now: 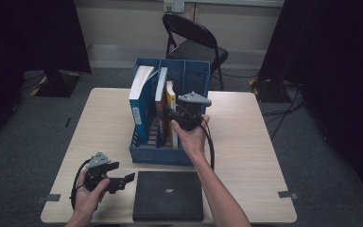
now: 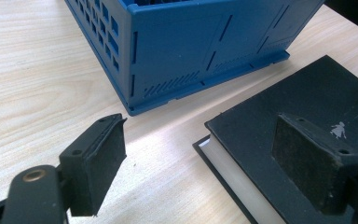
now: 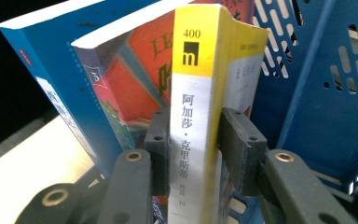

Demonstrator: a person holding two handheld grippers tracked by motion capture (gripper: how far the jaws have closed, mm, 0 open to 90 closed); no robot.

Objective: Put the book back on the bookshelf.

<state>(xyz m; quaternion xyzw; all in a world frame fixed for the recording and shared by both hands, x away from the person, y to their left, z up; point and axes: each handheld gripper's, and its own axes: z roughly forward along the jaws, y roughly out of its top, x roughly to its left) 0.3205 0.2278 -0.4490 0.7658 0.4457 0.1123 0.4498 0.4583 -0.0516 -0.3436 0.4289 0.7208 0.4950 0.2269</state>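
A blue desk organizer (image 1: 170,156) stands mid-table and holds three upright books. The rightmost has a yellow and white spine (image 3: 193,93) and stands beside a red-orange book (image 3: 140,70) and a blue one (image 3: 51,79). My right gripper (image 3: 193,140) is shut on the yellow-spined book (image 1: 171,101), one pad on each side of the spine, inside the organizer (image 3: 317,93). Near the front left of the table, my left gripper (image 1: 125,182) is held low and open with nothing between its jaws (image 2: 203,135). It points at the corner of a black book (image 2: 307,98) lying flat.
The black book (image 1: 168,196) lies at the front edge of the wooden table (image 1: 104,123), just in front of the organizer (image 2: 191,46). A black folding chair (image 1: 194,42) stands behind the table. Dark curtains hang at both sides.
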